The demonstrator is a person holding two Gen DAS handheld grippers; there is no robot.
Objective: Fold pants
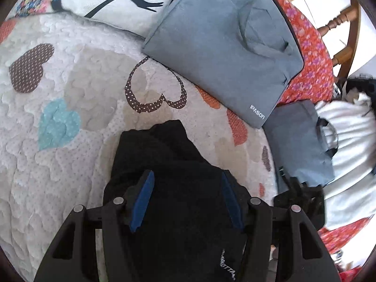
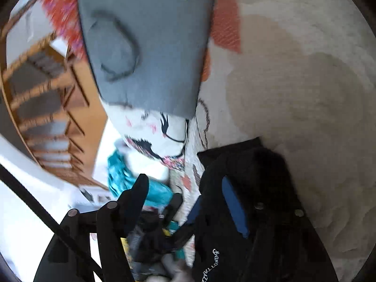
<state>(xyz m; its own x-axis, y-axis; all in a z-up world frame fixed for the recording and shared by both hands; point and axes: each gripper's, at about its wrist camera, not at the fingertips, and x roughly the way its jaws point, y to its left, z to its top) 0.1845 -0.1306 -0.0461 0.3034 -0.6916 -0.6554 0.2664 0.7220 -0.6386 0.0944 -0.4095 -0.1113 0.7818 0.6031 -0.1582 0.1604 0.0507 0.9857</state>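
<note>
Black pants (image 1: 174, 188) bunched between wide left fingers (image 1: 143, 199), draped over wide right fingers (image 2: 235, 209), on bed (image 1: 77, 75).

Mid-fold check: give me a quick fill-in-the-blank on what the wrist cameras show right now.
1. The pants between the left gripper fingers are ____ in colour.
2. The grey bag lies on a quilt patterned with ____.
3. Beyond the bed stands a ____ chair.
4. The right gripper jaws stand ____.

Missing words: black; hearts; wooden; open
</note>
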